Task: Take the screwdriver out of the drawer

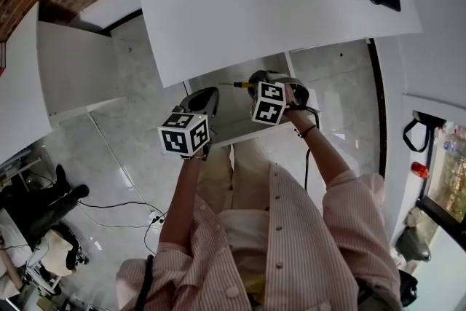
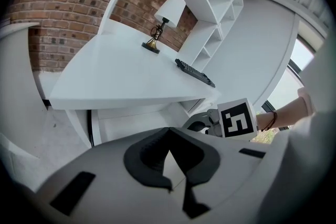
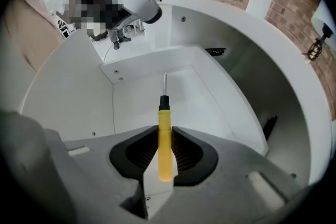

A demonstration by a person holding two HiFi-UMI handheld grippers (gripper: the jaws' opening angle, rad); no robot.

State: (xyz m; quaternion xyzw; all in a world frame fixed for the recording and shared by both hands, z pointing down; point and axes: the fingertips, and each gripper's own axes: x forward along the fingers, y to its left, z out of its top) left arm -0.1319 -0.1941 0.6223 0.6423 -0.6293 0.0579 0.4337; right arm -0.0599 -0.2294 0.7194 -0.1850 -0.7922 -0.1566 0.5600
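Right gripper view: the screwdriver is pinched by its yellow handle in the right claw, its long axis running straight ahead over the open drawer. The left claw, pressed together and empty, hangs beside it, so the lift-out likely falls to the right.

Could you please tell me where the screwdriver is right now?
In the right gripper view, the screwdriver is clamped in the right gripper, above the open white drawer.

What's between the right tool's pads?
The screwdriver: its yellow handle is clamped between the right tool's pads, shaft pointing out over the open drawer. The right gripper view shows it.
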